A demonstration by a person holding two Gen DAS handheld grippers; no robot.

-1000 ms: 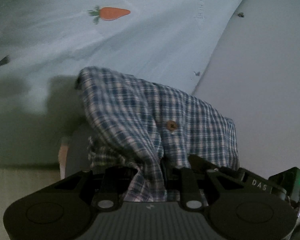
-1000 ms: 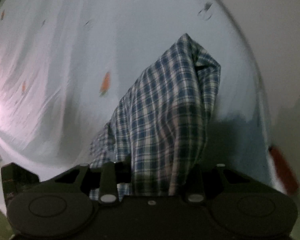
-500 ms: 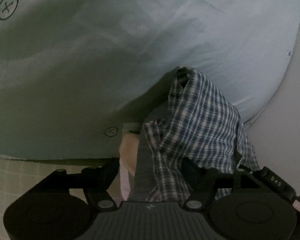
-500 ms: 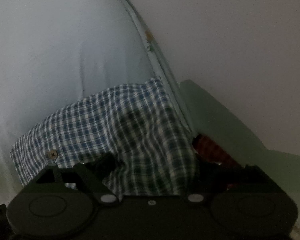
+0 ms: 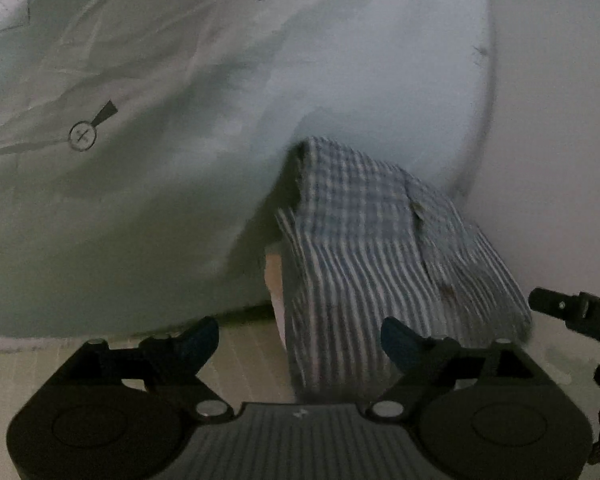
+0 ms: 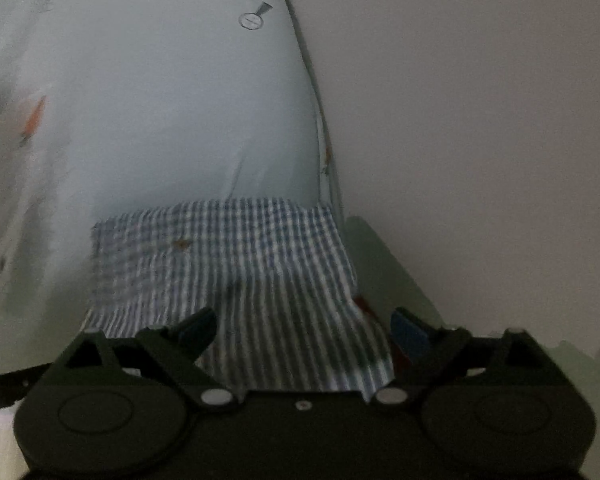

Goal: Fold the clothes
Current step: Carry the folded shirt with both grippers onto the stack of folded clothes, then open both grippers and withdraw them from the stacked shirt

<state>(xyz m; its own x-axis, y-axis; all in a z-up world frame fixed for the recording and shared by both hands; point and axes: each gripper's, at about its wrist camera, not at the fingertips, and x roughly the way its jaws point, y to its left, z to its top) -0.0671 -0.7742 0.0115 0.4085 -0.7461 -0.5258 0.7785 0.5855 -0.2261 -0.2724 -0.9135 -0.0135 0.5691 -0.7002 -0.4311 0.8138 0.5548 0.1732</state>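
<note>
letting go of the folded plaid shirt [image 5: 380, 248] at lower centre, left gripper [image 5: 300, 338] and right gripper [image 6: 306, 330] both spread wide, holding nothing, leaving it resting on the bed sheet [image 5: 180, 160].

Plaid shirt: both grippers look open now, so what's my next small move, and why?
Probably back both off. The left gripper and right gripper are open, and the plaid shirt looks bundled on the sheet beside the wall.
</note>
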